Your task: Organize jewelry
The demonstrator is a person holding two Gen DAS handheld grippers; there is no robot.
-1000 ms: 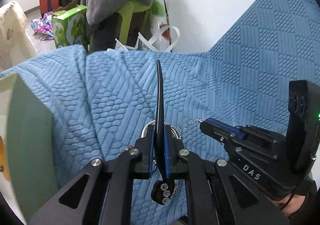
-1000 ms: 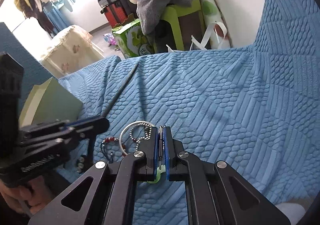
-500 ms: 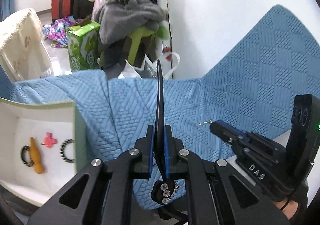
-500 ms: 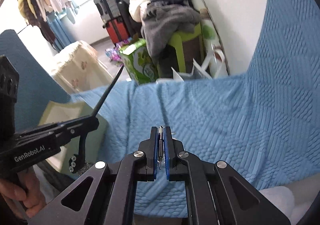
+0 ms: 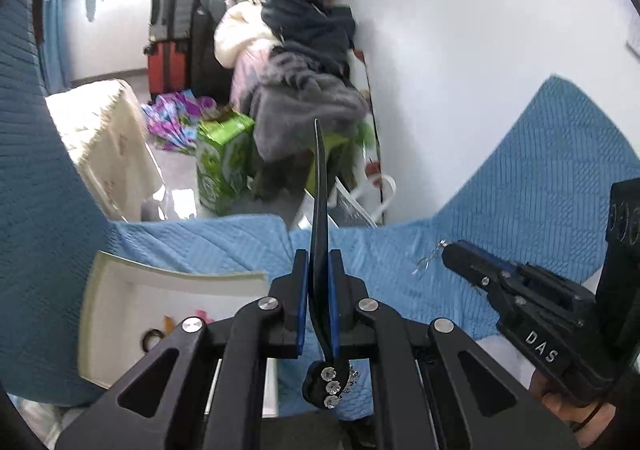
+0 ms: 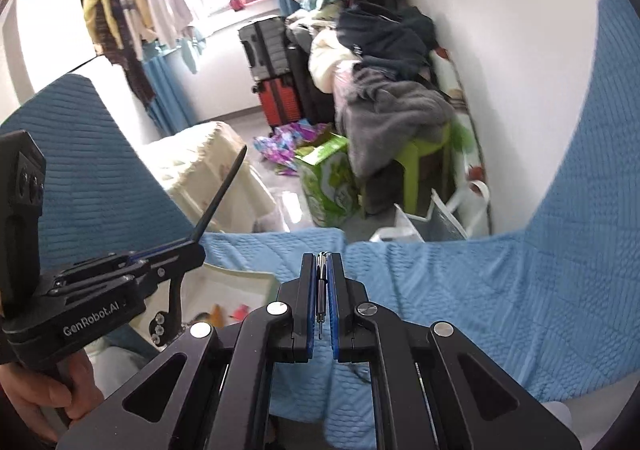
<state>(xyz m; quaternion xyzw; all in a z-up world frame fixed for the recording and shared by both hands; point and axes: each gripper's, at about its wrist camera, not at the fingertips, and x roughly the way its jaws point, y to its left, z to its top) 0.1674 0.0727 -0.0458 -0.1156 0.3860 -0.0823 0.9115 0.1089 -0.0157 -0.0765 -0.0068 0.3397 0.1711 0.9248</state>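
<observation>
So, left wrist view: left gripper (image 5: 319, 302) w/ jaws pressed onto a long black curved hair clip w/ three rhinestones at its base (image 5: 320, 250), tip sticking up past the fingers. Right gripper (image 5: 450, 250) off to the right, pinched shut on a thin silver chain clasp (image 5: 430, 256) poking out at its tip. Below-left sits the open white cardboard box (image 5: 176, 278) on the blue quilted bedspread (image 5: 520, 234); inside, a dark ring-like piece (image 5: 150, 339) plus small orange and pink bits, partly hidden.

Right wrist view: right jaws closed on the thin silver metal piece, prob. the chain end; rest of chain not visible. Left gripper (image 6: 196, 244) at left w/ the clip angled up, above the box (image 6: 240, 278).

Progress, my read: a few items already boxed; clip & chain both in hand, not yet placed. Left to do: get both over the box, drop them in.
</observation>
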